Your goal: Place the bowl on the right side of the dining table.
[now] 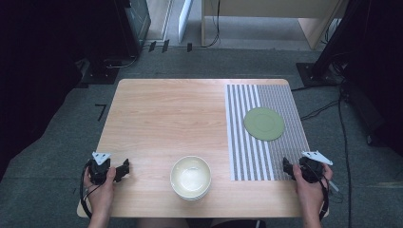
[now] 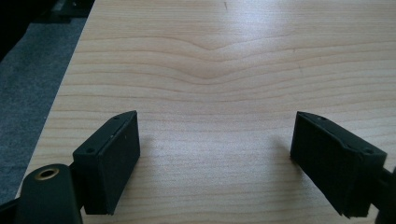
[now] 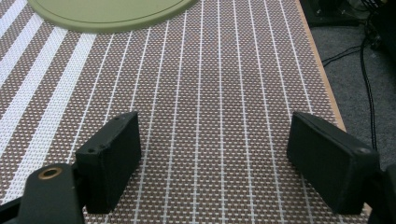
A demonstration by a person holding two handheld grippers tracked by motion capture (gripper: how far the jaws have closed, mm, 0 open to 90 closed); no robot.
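A cream bowl (image 1: 190, 177) stands near the table's front edge, in the middle. A flat green plate (image 1: 264, 124) lies on the striped placemat (image 1: 266, 156) at the right; its rim (image 3: 109, 16) reaches into the top of the right gripper view. My left gripper (image 1: 124, 169) rests at the front left corner, held by a hand, jaws wide apart over bare wood (image 2: 215, 154). My right gripper (image 1: 287, 167) sits at the front right corner on the placemat (image 3: 215, 140), jaws also wide apart with nothing between them.
The wooden table (image 1: 166, 114) has grey carpet around it. Cables (image 1: 332, 109) run on the floor to the right, and black stands and furniture legs stand beyond the far edge. The table's right edge (image 3: 327, 84) is close to my right gripper.
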